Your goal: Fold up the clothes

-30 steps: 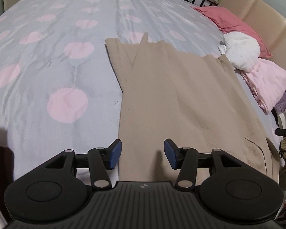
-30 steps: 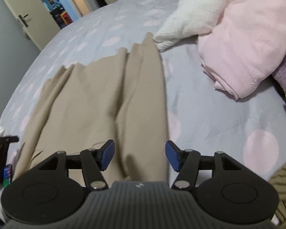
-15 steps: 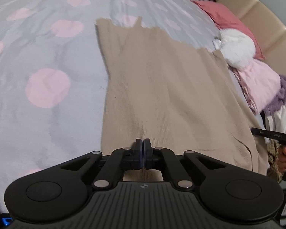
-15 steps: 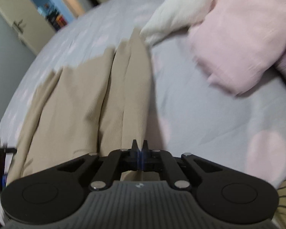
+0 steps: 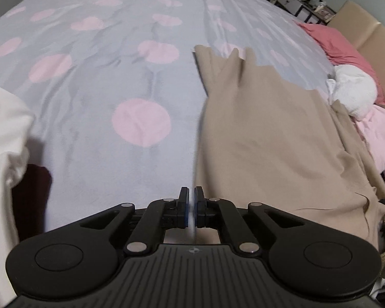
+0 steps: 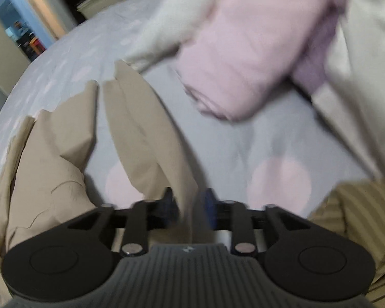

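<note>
A beige garment lies spread on the grey bedspread with pink dots. My left gripper is shut on the garment's near left edge, which runs as a thin line between the pads. In the blurred right wrist view the garment is rumpled and lifted, with a gap between two parts. My right gripper has its jaws slightly apart with beige cloth between them.
A pink folded garment, a white fluffy one and a red pillow lie by the beige headboard. A striped garment lies at the right. White cloth hangs at the left.
Both grippers closed on the garment's near edge, then pulled it back and up. The garment has shifted and rumpled. The right jaws have parted a little since half a second ago.
</note>
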`<action>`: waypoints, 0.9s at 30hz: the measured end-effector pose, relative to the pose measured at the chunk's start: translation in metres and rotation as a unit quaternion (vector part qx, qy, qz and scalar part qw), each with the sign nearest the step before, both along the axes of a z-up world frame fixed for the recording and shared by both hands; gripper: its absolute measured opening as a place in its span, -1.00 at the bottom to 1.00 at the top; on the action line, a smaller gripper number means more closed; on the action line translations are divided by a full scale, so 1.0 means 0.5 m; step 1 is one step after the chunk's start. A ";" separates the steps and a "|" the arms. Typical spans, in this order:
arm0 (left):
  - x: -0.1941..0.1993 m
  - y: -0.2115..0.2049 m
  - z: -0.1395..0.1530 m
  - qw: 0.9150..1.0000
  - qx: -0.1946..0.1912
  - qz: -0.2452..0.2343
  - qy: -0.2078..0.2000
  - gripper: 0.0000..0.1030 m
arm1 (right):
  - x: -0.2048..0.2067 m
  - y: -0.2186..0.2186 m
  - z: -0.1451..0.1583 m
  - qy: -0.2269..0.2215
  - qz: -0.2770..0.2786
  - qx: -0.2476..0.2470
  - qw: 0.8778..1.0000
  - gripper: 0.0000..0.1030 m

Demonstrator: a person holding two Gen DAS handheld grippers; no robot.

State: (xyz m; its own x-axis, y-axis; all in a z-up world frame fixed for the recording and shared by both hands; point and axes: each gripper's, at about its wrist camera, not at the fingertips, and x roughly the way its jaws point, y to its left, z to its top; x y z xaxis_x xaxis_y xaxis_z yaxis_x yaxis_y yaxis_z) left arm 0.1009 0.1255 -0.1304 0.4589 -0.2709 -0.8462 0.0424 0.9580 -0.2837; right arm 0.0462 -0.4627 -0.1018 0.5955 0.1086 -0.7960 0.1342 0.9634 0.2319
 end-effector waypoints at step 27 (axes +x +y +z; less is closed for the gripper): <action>0.034 -0.043 0.015 0.997 0.006 -0.023 -0.080 -0.07 | -0.189 0.319 -0.003 -0.022 0.458 -0.080 0.885 0.21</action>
